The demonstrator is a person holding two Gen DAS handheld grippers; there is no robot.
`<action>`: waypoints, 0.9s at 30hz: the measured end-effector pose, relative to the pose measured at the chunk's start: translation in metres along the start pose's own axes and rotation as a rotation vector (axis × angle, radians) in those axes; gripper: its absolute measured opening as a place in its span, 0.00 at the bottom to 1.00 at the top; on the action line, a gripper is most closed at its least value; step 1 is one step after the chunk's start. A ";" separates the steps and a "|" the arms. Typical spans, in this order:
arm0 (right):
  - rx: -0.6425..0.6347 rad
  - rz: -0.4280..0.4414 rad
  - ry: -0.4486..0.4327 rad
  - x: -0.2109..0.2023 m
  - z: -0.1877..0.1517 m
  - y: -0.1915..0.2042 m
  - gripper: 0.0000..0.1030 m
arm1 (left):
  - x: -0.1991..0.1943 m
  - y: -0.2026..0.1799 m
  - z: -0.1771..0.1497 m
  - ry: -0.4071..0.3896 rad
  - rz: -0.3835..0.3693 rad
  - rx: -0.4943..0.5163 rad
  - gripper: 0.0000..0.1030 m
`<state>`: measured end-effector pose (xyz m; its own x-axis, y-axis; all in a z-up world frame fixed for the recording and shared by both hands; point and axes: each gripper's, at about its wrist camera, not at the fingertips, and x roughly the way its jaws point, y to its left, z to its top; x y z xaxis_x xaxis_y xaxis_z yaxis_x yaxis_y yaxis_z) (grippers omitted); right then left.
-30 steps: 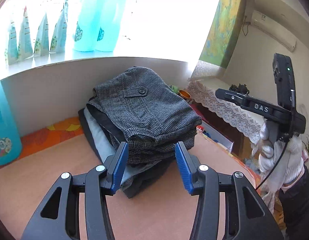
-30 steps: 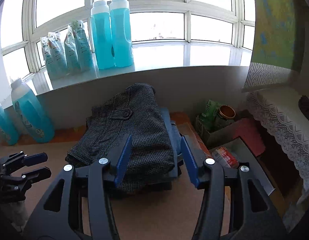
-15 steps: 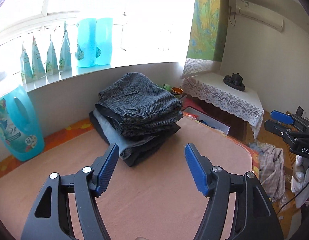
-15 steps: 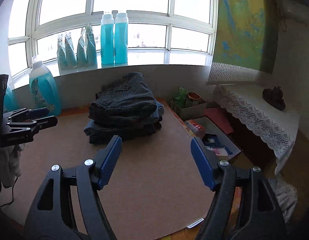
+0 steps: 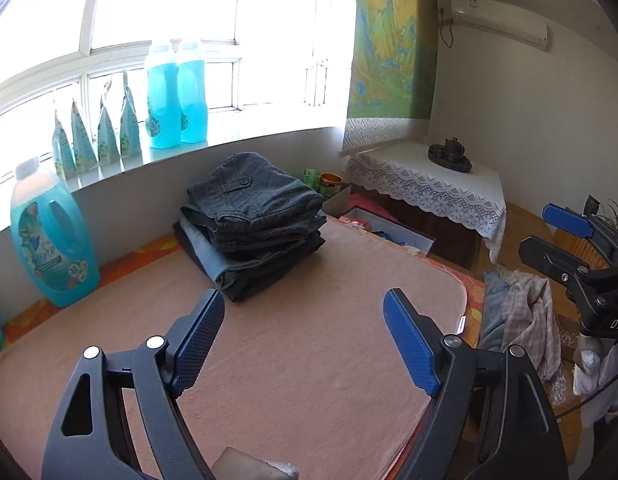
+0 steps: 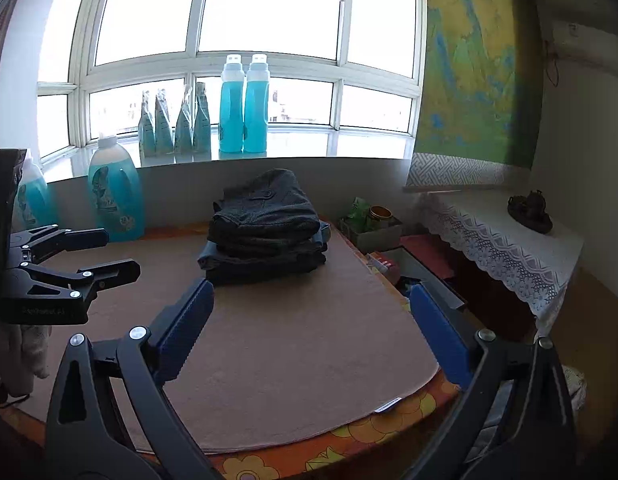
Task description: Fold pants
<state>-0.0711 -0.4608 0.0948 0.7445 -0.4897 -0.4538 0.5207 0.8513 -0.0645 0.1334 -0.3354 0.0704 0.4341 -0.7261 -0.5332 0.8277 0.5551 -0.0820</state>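
Observation:
A stack of folded pants (image 5: 253,220) lies at the far side of the tan mat (image 5: 309,340), below the window sill; dark grey tweed pants with a buttoned pocket are on top. The stack also shows in the right wrist view (image 6: 267,232). My left gripper (image 5: 305,340) is open and empty, held above the mat well back from the stack. My right gripper (image 6: 309,320) is open and empty too, above the mat's near part. Each gripper shows in the other's view: the right one at the right edge (image 5: 561,236), the left one at the left edge (image 6: 109,252).
Blue detergent bottles (image 5: 53,240) stand on the floor mat and on the sill (image 6: 245,104). A low table with a lace cloth (image 5: 437,192) and a teapot is at the right. Boxes and a can (image 6: 379,216) sit beside the mat. Crumpled clothes (image 5: 521,312) lie off the mat's right edge.
Both grippers have pulled back and up from the stack and opened wider. The stack now looks smaller and farther away, and it has not moved.

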 end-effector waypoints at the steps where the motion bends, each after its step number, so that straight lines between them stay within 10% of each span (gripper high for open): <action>1: 0.007 0.003 0.001 -0.003 -0.002 0.001 0.97 | -0.002 0.000 -0.002 0.002 -0.003 -0.008 0.80; 27: 0.075 0.079 0.047 -0.004 -0.037 0.011 0.97 | -0.038 -0.006 -0.030 -0.029 0.070 -0.016 0.80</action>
<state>-0.0839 -0.4419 0.0626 0.7649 -0.4106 -0.4964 0.4923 0.8696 0.0393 0.1011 -0.2989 0.0659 0.5012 -0.6965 -0.5136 0.7892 0.6113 -0.0589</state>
